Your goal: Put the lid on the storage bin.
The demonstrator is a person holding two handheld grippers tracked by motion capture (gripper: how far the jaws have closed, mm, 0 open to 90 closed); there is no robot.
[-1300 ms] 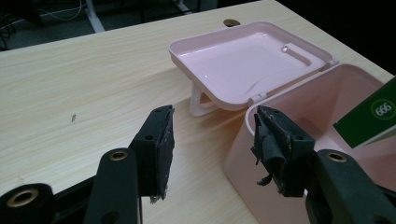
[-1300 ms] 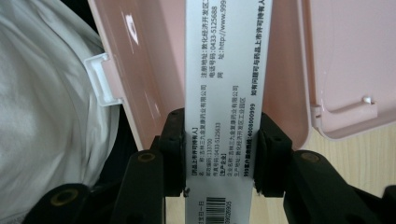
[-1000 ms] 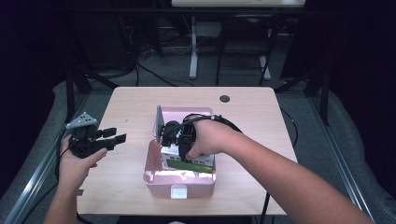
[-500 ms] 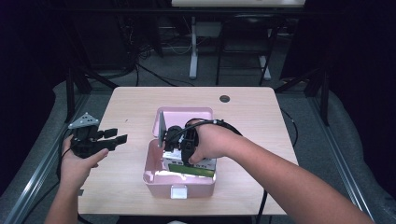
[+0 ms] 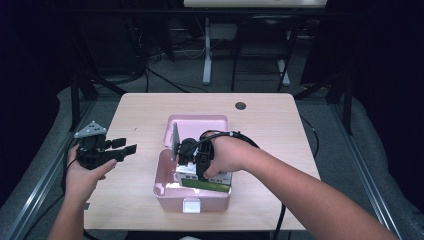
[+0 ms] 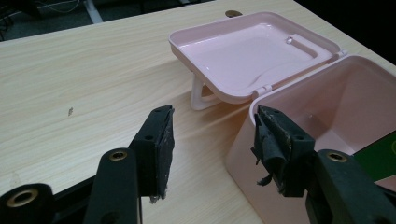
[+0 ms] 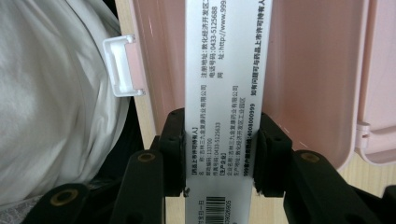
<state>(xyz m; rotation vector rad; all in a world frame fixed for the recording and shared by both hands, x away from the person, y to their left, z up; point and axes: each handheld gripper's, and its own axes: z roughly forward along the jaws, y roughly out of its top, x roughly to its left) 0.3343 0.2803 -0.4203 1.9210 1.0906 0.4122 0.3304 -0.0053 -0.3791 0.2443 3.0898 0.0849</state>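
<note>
Packing looks partway done: the right tongs [image 5: 192, 162] are clamped on a white printed carton [image 7: 223, 107], their pads pressing its two long sides, and hold it down inside the open pink box [image 5: 165, 192] near the front edge of the table [image 5: 280, 125]. In the right gripper view the carton runs up between the pink walls, with the white latch [image 7: 122, 65] of the box off to one side. Its lid [image 6: 243, 51] is folded right back and rests behind the box on its handle, so the opening step appears finished. From above, another green-edged pack [image 5: 207, 184] seems to lie in the box already, though I cannot tell how many items are inside. The left tongs [image 5: 120, 147] hover apart from the box at its left side, jaws spread with nothing between them. What seems left, by my reading, is to settle the carton against the floor of the box, let go, draw the right hand out, then swing the lid over and snap the latch.
</note>
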